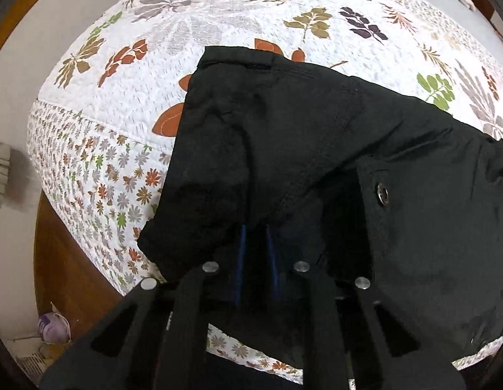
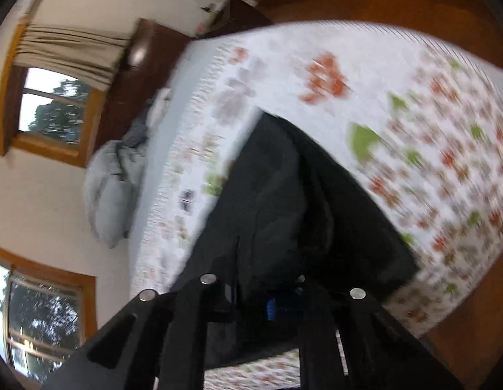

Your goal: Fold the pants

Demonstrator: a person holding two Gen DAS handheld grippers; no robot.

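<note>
Left tongs (image 1: 256, 237) clamped on black fabric pants (image 1: 316, 149), cloth draping fwd and to the right of them over the leaf-print white quilted bed (image 1: 105, 113). Right tongs (image 2: 270, 305) also pinched on pants (image 2: 283, 201), fabric stretching ahead; view blurred.

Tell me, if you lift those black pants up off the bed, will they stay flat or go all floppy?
Probably floppy: the black pants already lie in soft bumps and folds on the flowered quilt. They will likely sag below wherever the left gripper pinches them. The metal snap adds little weight.
</note>
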